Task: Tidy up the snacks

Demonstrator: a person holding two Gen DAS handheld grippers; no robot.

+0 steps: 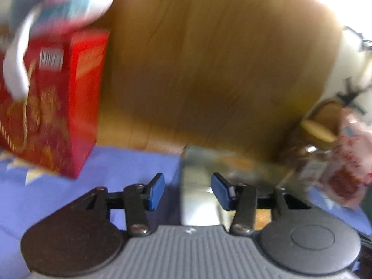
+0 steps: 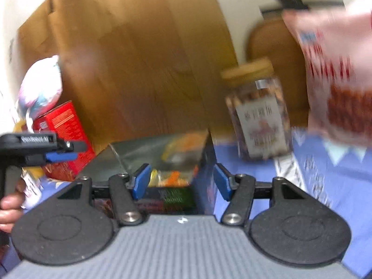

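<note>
Both views are blurred. The landmark is a clear storage box [image 2: 162,160] holding small snack packets, standing on the blue cloth of the counter [image 2: 255,174] in front of a wooden panel [image 2: 144,65].

The right tongs [image 2: 181,181] stand with their blue pads apart just in front of the box's near edge, with nothing pressed between them. The left tongs [image 1: 187,191] are likewise parted and empty, poised over the near end of the box [image 1: 202,186]. In the right wrist view the left tongs [image 2: 62,154] show from the side at the box's left, carried by a hand [image 2: 9,209].

Left of the box stands a red carton [image 1: 53,107] with a pale bag [image 1: 60,2] behind it. Right of the box stands a clear jar [image 2: 258,116] with a tan lid, and further right a pink-and-red snack bag [image 2: 337,74].
</note>
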